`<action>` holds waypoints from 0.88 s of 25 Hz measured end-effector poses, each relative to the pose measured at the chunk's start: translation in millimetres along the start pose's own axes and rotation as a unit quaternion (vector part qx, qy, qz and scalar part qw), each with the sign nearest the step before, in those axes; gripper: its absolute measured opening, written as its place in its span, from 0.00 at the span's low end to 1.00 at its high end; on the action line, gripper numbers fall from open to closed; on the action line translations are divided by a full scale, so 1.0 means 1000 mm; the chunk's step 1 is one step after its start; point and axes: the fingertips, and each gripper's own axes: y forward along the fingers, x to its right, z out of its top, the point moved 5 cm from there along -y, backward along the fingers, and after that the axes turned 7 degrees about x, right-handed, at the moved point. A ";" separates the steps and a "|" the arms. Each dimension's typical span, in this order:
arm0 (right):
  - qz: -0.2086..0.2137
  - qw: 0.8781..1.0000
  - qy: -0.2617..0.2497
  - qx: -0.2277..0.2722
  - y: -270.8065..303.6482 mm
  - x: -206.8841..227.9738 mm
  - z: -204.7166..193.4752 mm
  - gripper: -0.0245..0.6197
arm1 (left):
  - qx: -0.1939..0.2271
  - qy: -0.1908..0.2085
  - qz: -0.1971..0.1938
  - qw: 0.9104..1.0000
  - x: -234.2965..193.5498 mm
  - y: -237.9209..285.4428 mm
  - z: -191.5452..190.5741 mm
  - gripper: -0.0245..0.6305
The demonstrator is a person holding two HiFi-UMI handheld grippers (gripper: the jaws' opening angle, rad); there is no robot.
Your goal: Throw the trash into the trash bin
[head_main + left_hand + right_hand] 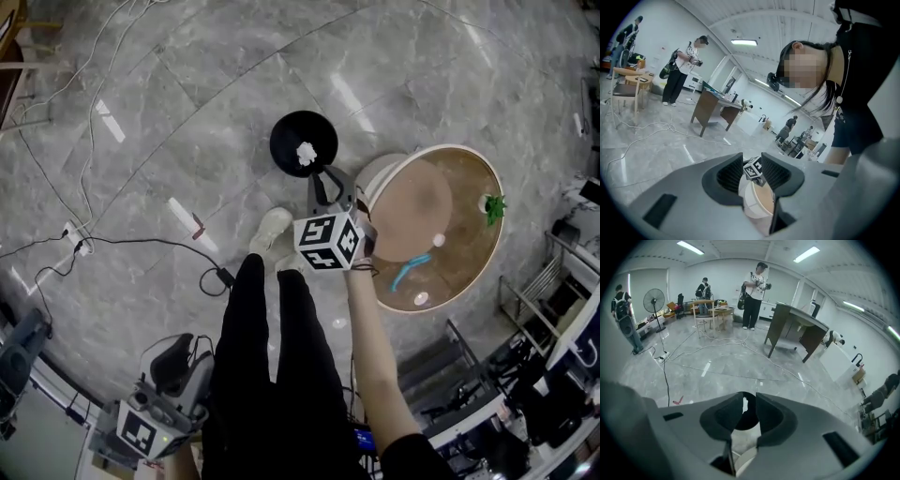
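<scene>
- Trash (306, 153): a white wad, seen inside the bin (284, 131).
- Left gripper (752, 172): jaws are set apart and empty; it is held well back from the bin.
- Right gripper (328, 184): jaws are partly spread and nothing is held; the bin lies just ahead.

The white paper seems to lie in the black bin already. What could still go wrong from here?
1. The right gripper hangs open close to the bin; a careless pull away might tip the bin and spill the paper.
2. A cable lies on the floor near the person's shoe; a step that way could catch it.
3. The table stands right beside that gripper; a swing might bump it.
</scene>
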 end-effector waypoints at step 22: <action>-0.089 0.992 0.086 -0.015 -0.073 0.050 -0.077 0.15 | -0.057 0.028 -0.101 0.993 0.045 0.047 -0.011 0.22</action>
